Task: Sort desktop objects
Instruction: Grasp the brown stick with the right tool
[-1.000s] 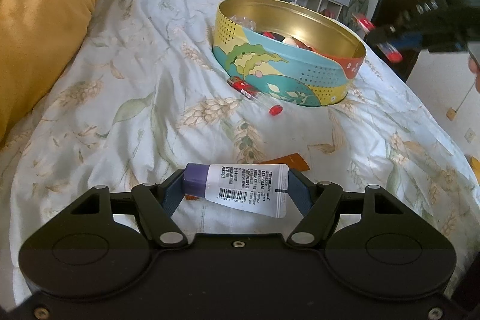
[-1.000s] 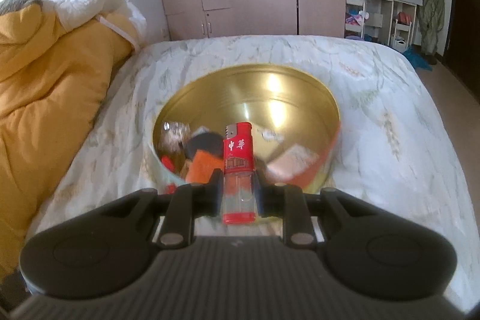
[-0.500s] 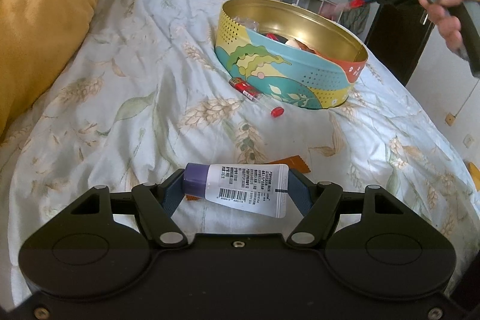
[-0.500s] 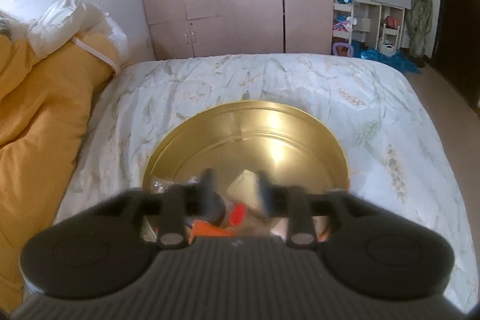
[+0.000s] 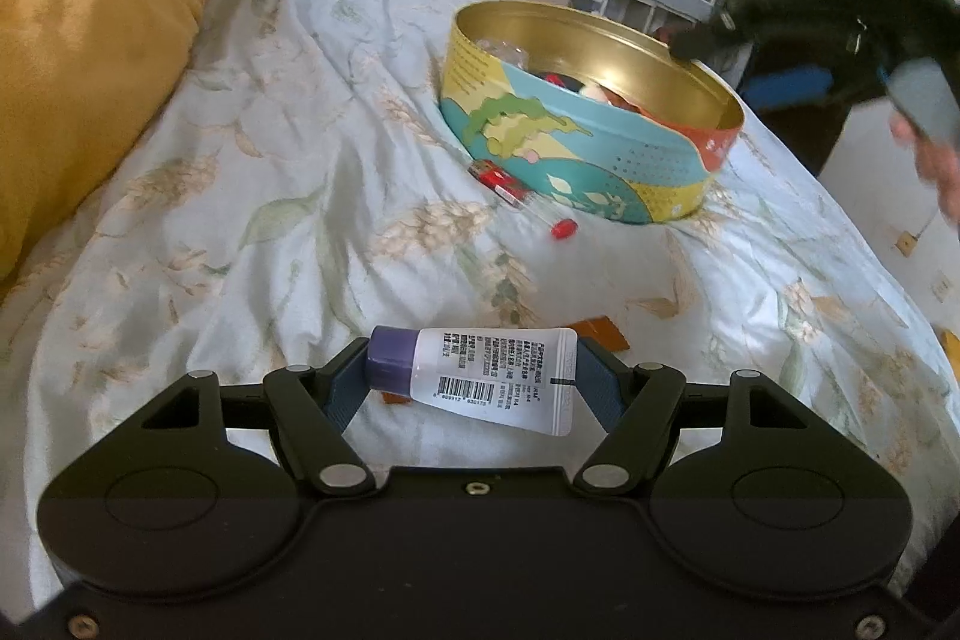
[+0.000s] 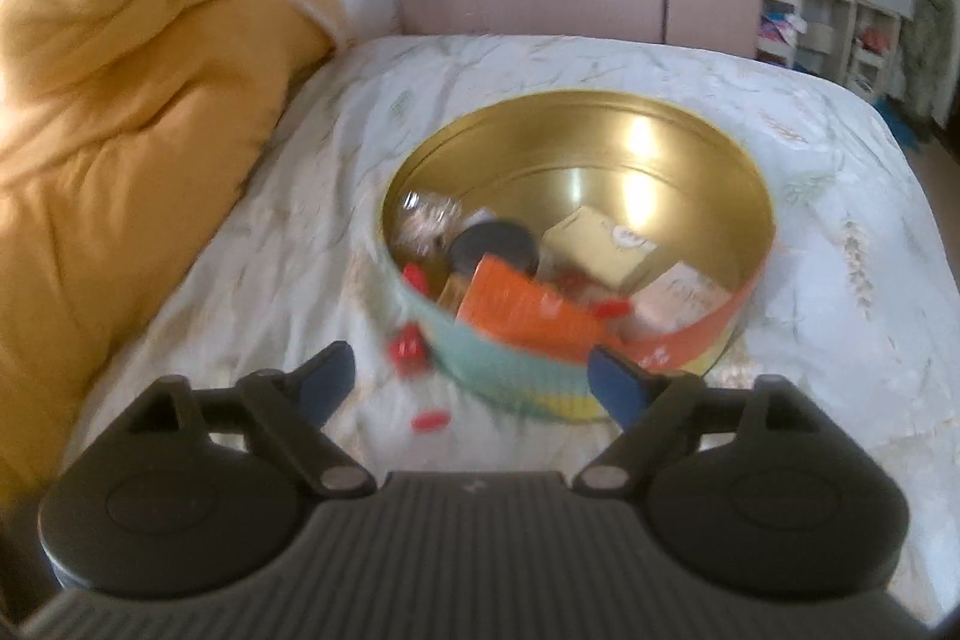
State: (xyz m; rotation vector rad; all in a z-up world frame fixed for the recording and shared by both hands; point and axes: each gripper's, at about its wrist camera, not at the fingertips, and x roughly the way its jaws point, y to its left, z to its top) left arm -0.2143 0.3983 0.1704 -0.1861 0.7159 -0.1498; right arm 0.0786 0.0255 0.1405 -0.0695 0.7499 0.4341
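Observation:
A white tube with a purple cap [image 5: 486, 379] lies crosswise between the fingers of my left gripper [image 5: 474, 382], which is shut on it just above the bedsheet. The round tin [image 5: 600, 166], gold inside and colourful outside, stands further ahead to the right. My right gripper [image 6: 474, 382] is open and holds nothing, hovering at the near wall of the tin [image 6: 576, 100]. Inside lie an orange packet [image 6: 522, 304], a black round lid [image 6: 492, 244], small boxes [image 6: 600, 244] and a red piece [image 6: 612, 307]. In the left wrist view the right tool's blurred black housing [image 5: 840, 10] hangs over the tin's far rim.
A red lighter [image 5: 504, 184] and a red cap [image 5: 563, 229] lie on the sheet against the tin's near wall. An orange packet [image 5: 603, 334] sits just beyond the tube. A yellow duvet [image 5: 90, 40] is piled along the left. A person's hand [image 5: 936, 160] shows at right.
My right gripper opened and let the red lighter go over the tin, then drew back and lower. The left gripper stayed put with the tube.

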